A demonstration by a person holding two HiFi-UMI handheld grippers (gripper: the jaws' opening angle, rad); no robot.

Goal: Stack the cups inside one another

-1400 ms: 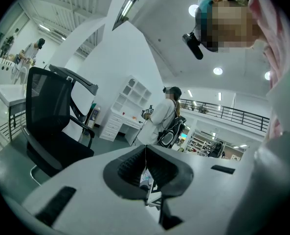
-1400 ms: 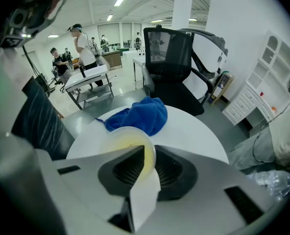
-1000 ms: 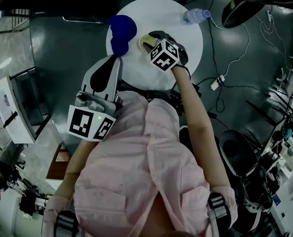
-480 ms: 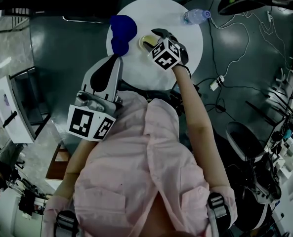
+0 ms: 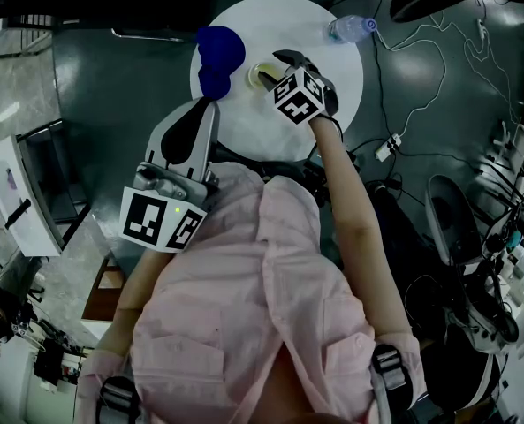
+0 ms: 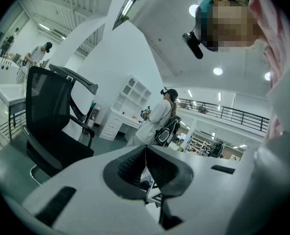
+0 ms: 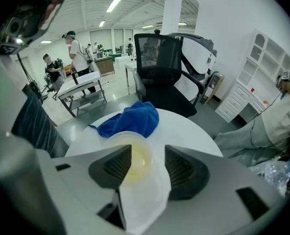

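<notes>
A pale yellow cup (image 7: 135,158) stands upright on the round white table (image 7: 189,131), next to a blue cloth (image 7: 132,121). My right gripper (image 7: 147,168) points steeply down over it, open, with a pad on either side of the cup's right half and neither pressing on it. In the head view the cup (image 5: 260,71) shows just left of the right gripper (image 5: 272,67). Whether another cup sits inside it I cannot tell. My left gripper (image 5: 208,106) hangs at the table's near edge, shut and empty; its pads meet in the left gripper view (image 6: 145,170).
A clear water bottle (image 5: 350,27) lies at the table's far right rim and also shows in the right gripper view (image 7: 278,173). The blue cloth (image 5: 219,56) covers the table's far left. A black office chair (image 7: 167,77) stands behind the table (image 5: 332,87). Cables run across the floor at right.
The right gripper's jaws have spread a little wider round the cup and its marker cube has edged slightly up the picture. The left gripper has kept still.
</notes>
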